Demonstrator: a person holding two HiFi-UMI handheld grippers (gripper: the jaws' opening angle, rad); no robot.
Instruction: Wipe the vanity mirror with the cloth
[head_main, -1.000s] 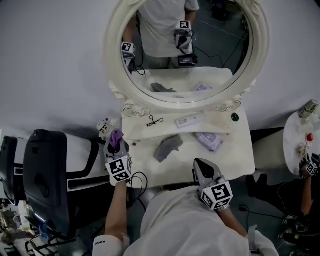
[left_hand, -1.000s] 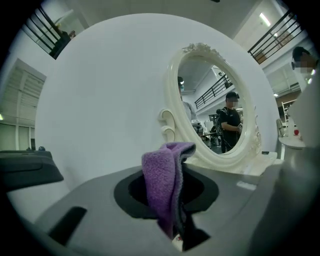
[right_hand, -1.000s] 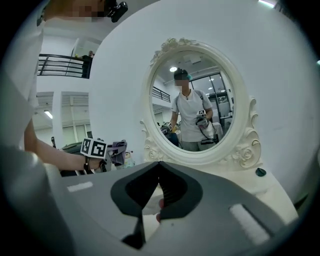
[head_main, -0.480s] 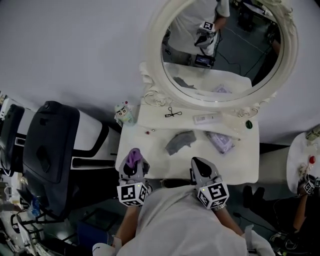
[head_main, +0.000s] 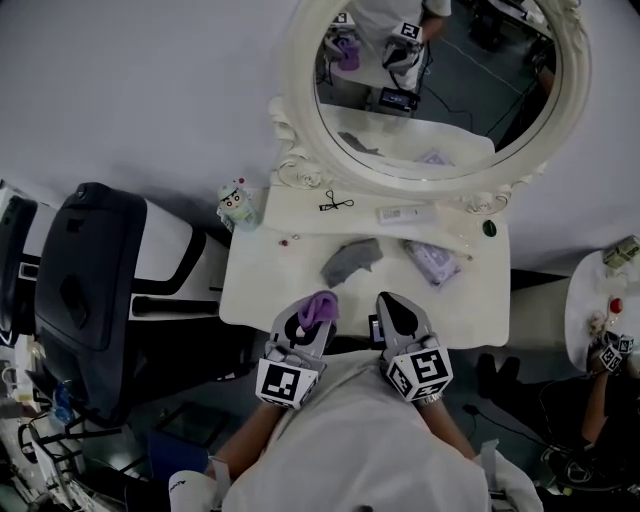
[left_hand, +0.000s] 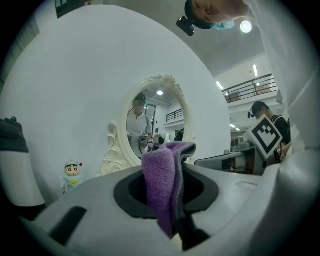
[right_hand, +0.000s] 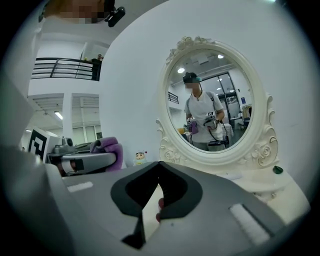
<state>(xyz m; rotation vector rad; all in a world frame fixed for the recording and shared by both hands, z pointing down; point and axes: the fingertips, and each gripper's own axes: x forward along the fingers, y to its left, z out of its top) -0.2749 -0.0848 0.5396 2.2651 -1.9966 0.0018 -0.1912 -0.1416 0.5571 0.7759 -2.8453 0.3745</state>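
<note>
The oval vanity mirror (head_main: 430, 90) in its white carved frame stands at the back of the white table (head_main: 250, 290). My left gripper (head_main: 312, 314) is over the table's near edge, shut on a purple cloth (head_main: 320, 306) that sticks up between its jaws. In the left gripper view the purple cloth (left_hand: 164, 185) hangs over the jaws, with the mirror (left_hand: 152, 127) far ahead. Just to its right, my right gripper (head_main: 393, 306) is shut with nothing in it. In the right gripper view, the mirror (right_hand: 212, 110) faces the right gripper (right_hand: 157, 192).
On the table lie a grey cloth (head_main: 350, 262), a purple packet (head_main: 432, 262), a white flat device (head_main: 405, 213) and a black clip (head_main: 337, 204). A small figurine (head_main: 233, 203) stands at the back left corner. A black chair (head_main: 85, 290) is at the left, a round side table (head_main: 600, 300) at the right.
My left gripper has moved right from the table's left edge to the near middle, beside the right gripper, still holding the purple cloth. The head view has shifted.
</note>
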